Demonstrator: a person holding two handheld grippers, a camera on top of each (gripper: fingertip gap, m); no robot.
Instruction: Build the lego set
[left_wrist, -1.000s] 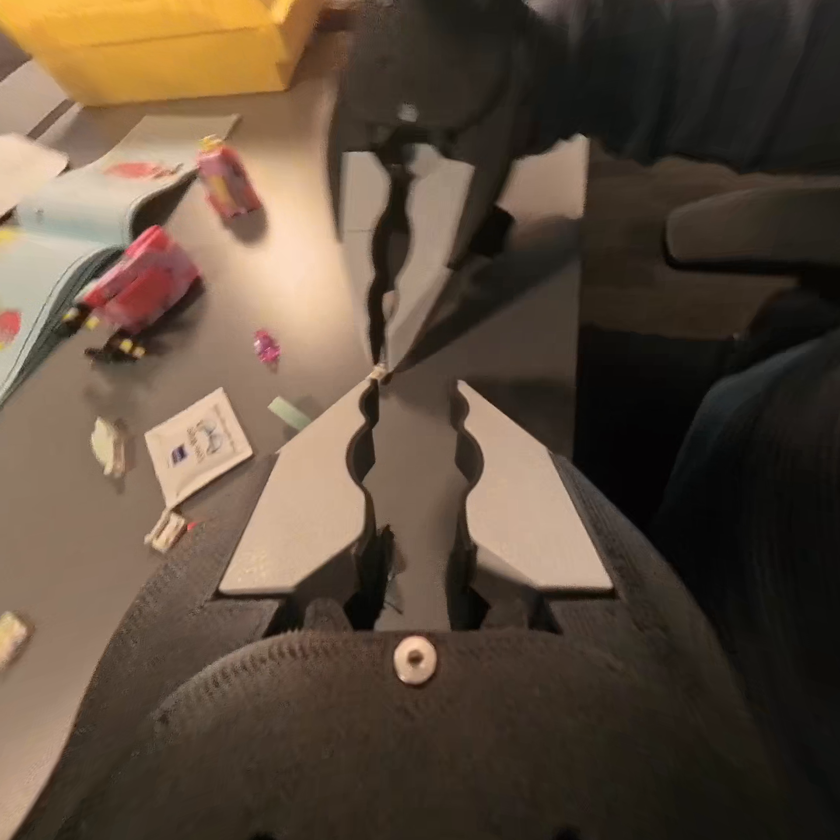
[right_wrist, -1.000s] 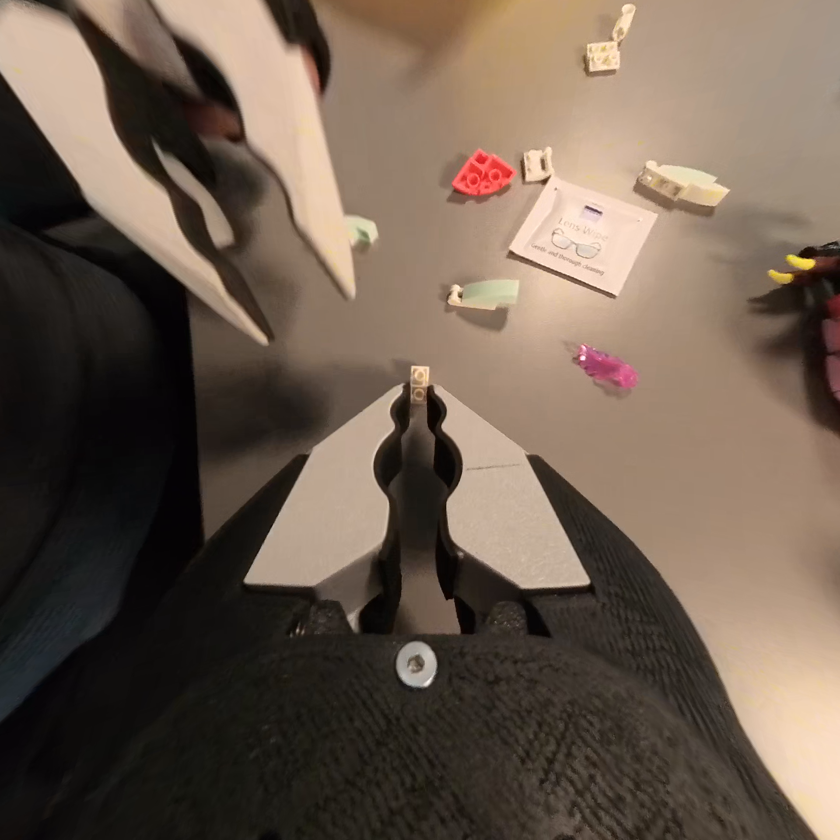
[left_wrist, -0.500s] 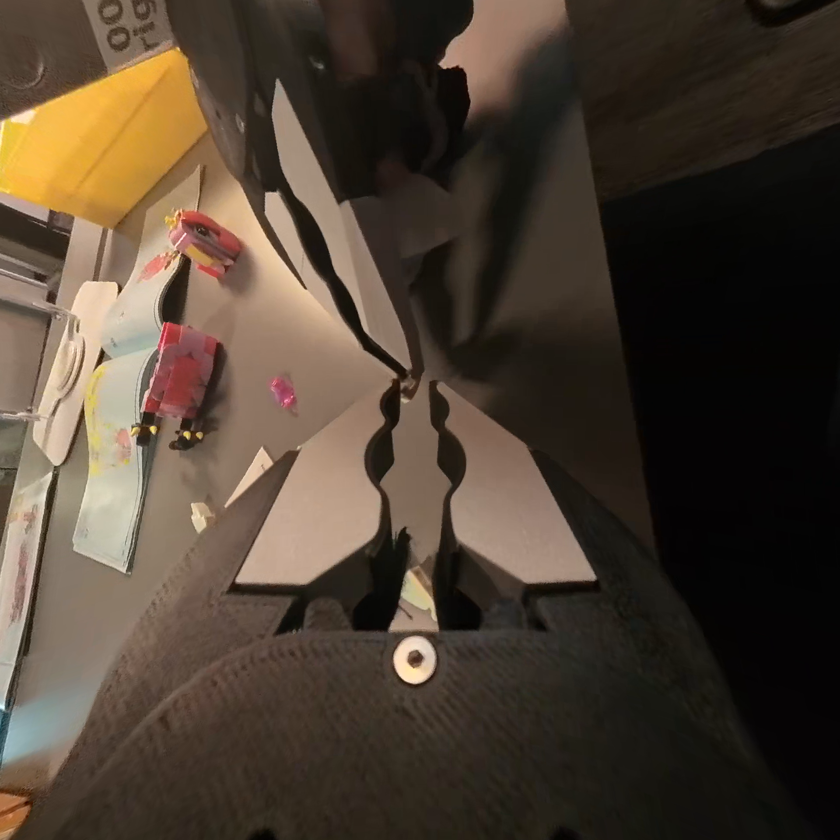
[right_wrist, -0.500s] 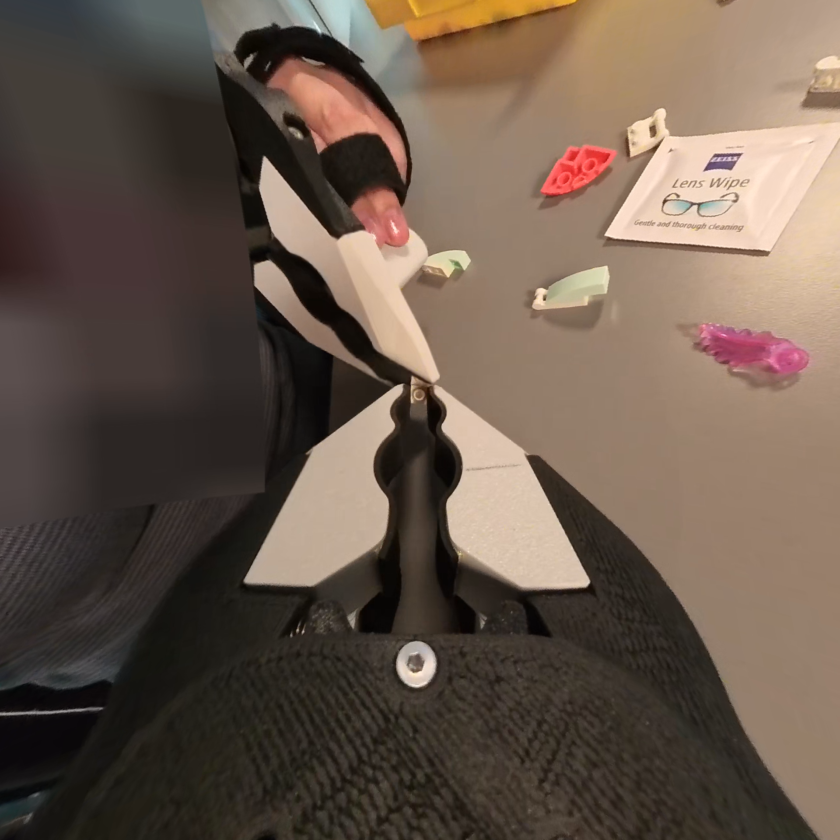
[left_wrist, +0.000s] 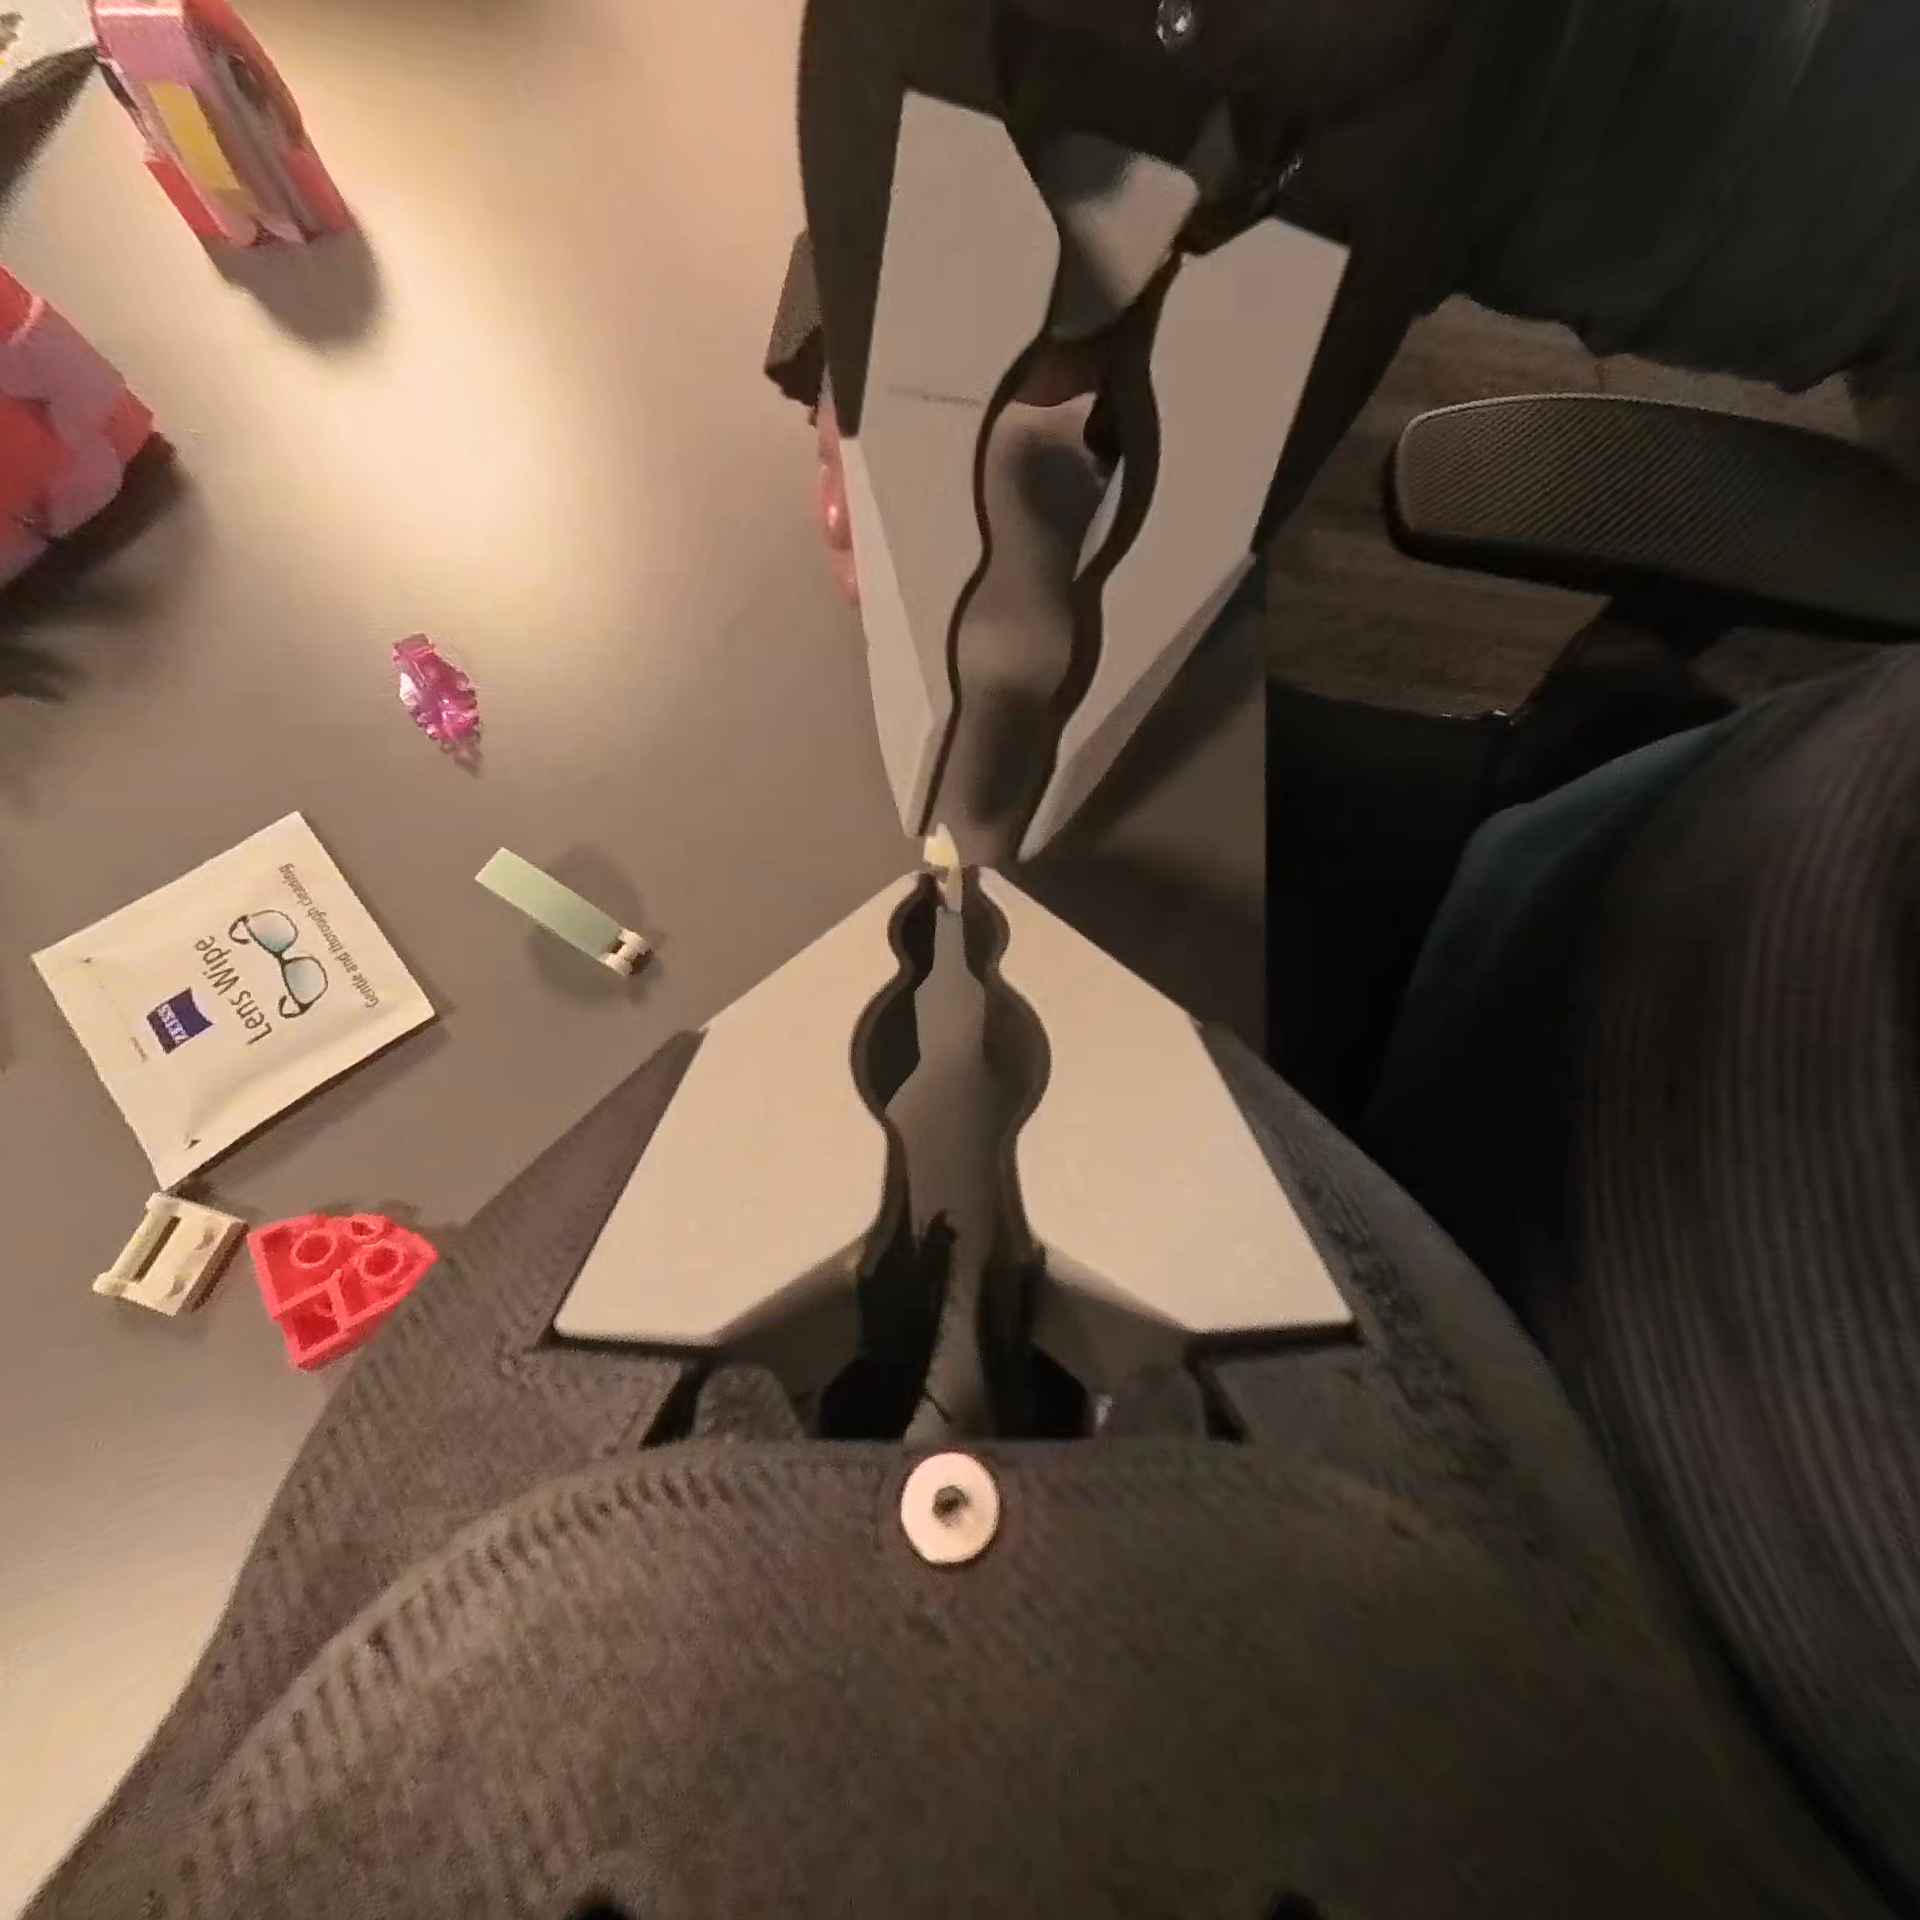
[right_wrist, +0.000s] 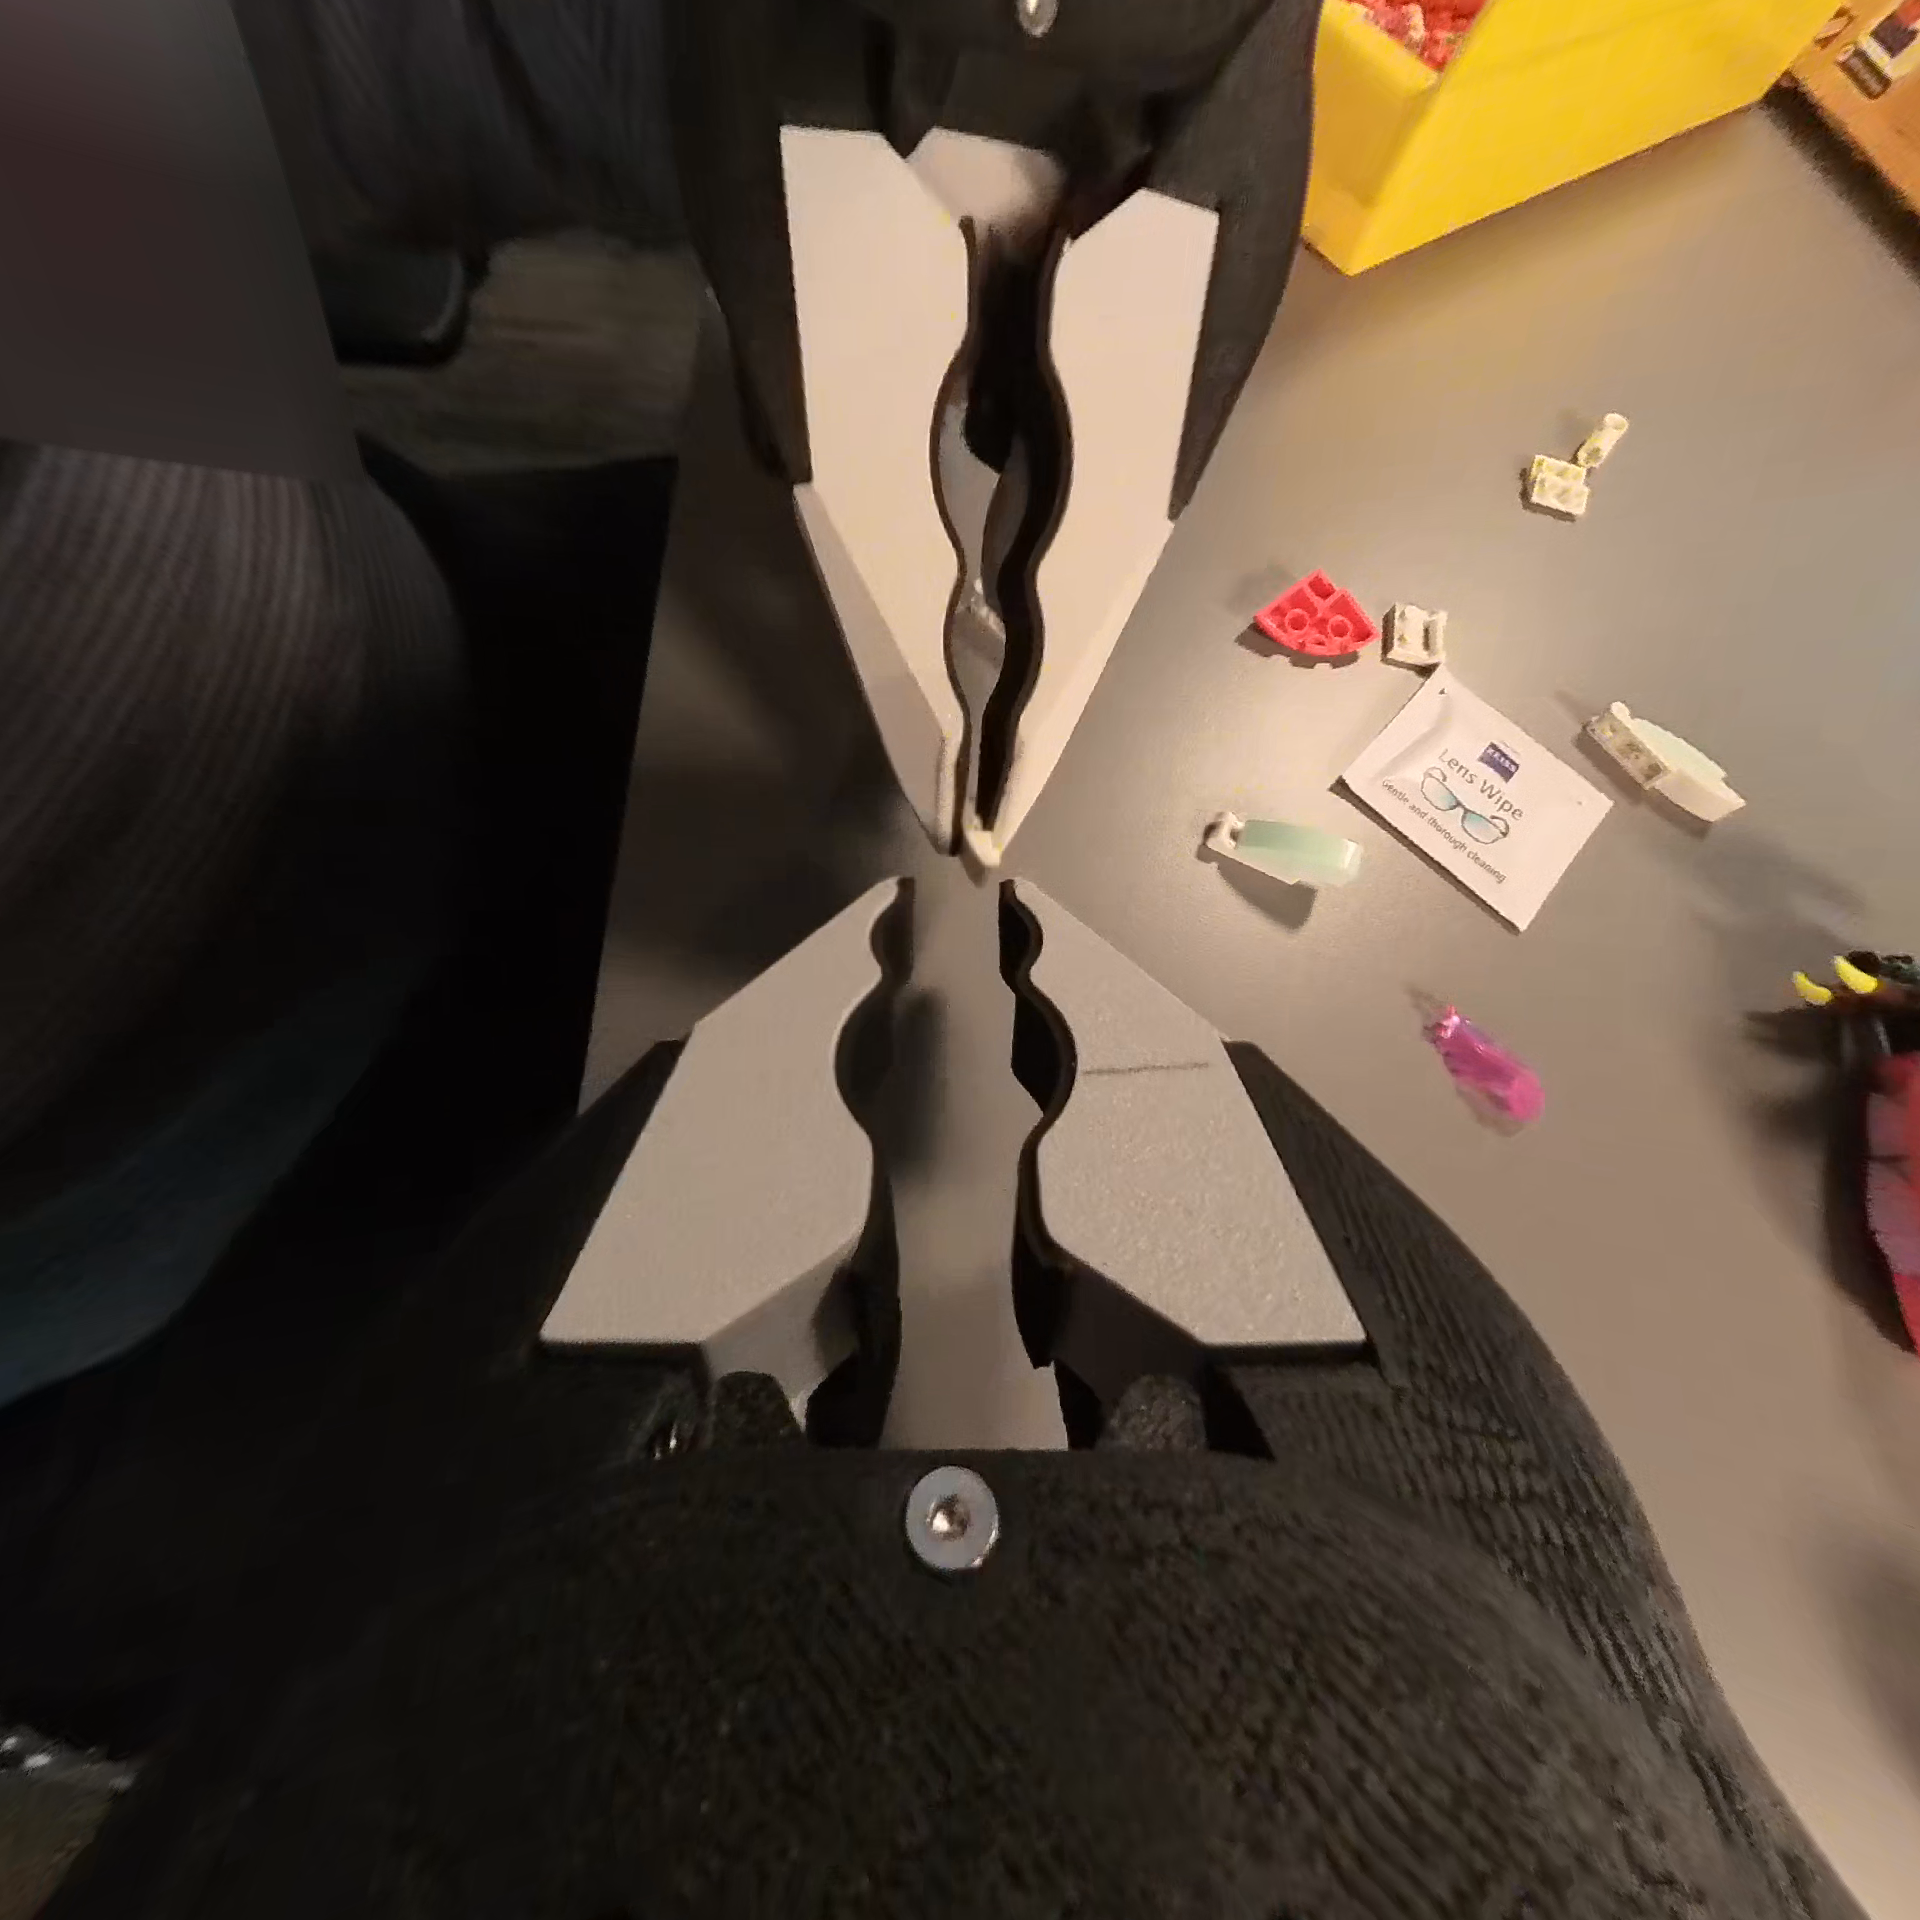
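The left gripper (left_wrist: 948, 883) has its two fingers squeezed on a tiny cream brick (left_wrist: 943, 854). Only the very tips pinch it, and most of the little brick sticks out past them. The right gripper (right_wrist: 954, 885) points at it tip to tip. Its fingers stand apart with nothing between them. They sit just beside the brick, and one tip may be touching it; that is hard to tell.

The brick is up in the air above the grey table (left_wrist: 582, 436), near the table's edge. A dark chair and a person's lap are close by.

What could go wrong? The hold is very small. If the right gripper bumps the brick, it could twist or pop out. If the left fingers loosen even a little, it could fall. It might then bounce off the edge and land on the lap or the floor, where it is hard to find.

Farther out on the table lie a mint-green piece (left_wrist: 561, 910), a white wipe packet (left_wrist: 234, 997), a red brick (left_wrist: 338, 1276), a cream clip piece (left_wrist: 166, 1252) and a clear pink piece (left_wrist: 438, 689). A dropped brick could get mixed up with them.
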